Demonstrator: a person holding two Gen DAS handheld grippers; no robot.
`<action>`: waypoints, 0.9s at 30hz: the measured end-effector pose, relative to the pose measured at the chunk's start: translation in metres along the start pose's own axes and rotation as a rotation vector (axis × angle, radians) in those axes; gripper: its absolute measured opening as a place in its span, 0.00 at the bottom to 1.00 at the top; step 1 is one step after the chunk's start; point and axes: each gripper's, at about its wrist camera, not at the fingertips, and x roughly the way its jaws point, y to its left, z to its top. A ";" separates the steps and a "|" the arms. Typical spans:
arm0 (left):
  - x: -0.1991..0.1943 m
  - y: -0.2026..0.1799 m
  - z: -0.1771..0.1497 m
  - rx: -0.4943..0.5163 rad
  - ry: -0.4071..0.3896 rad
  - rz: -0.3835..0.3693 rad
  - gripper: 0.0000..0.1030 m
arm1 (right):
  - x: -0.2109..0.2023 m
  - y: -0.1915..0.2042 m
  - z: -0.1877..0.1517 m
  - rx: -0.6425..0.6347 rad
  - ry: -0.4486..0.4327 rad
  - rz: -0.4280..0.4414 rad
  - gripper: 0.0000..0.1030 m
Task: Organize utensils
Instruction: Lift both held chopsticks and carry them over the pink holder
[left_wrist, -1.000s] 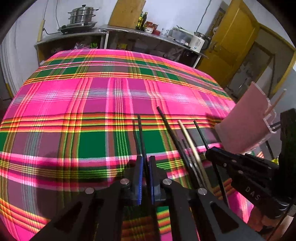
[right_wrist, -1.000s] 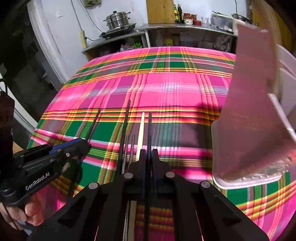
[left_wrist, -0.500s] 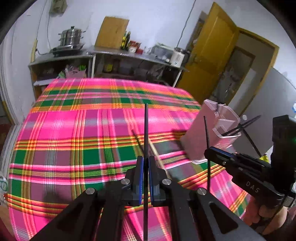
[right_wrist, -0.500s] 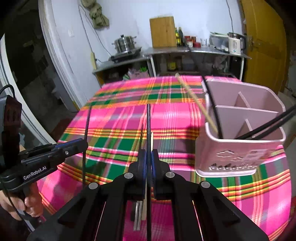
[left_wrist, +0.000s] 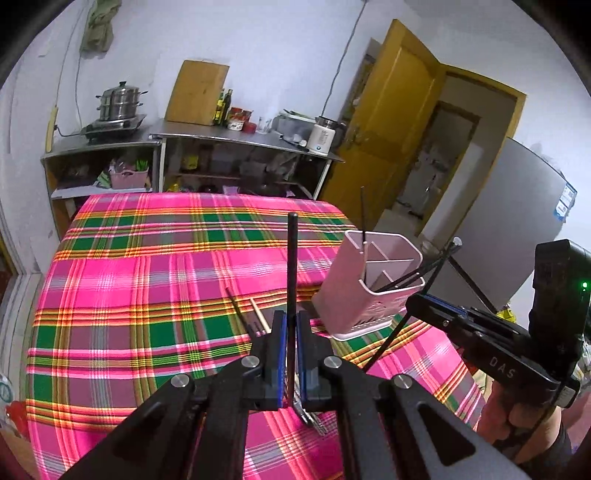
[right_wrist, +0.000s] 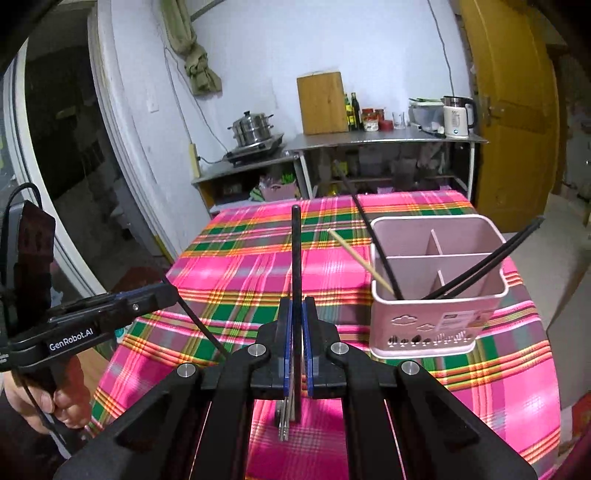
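Note:
My left gripper (left_wrist: 290, 325) is shut on a black chopstick (left_wrist: 291, 258) that stands upright above the table. My right gripper (right_wrist: 296, 310) is shut on another black chopstick (right_wrist: 296, 258), also upright. A pink utensil holder (right_wrist: 436, 317) with dividers stands on the plaid cloth to the right; it also shows in the left wrist view (left_wrist: 369, 291). It holds several black chopsticks (right_wrist: 480, 266) and a wooden one (right_wrist: 358, 258). More chopsticks (left_wrist: 255, 314) lie on the cloth below both grippers.
The table has a pink and green plaid cloth (left_wrist: 147, 295). Behind it stand metal shelves (left_wrist: 236, 158) with a steamer pot, bottles and a kettle. A yellow door (left_wrist: 391, 122) is at the right. The right gripper body (left_wrist: 491, 354) hangs right of the holder.
Both grippers have risen from the table, each lifting a black chopstick out of the pile. The views have tilted up and the holder now sits lower and farther off.

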 end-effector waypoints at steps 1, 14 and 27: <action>-0.001 -0.002 0.001 0.004 -0.002 -0.003 0.05 | -0.003 -0.001 0.001 0.002 -0.006 -0.001 0.05; 0.008 -0.039 0.018 0.040 0.018 -0.075 0.05 | -0.038 -0.024 0.007 0.035 -0.062 -0.040 0.05; 0.022 -0.087 0.076 0.084 -0.025 -0.159 0.05 | -0.077 -0.062 0.048 0.077 -0.172 -0.107 0.05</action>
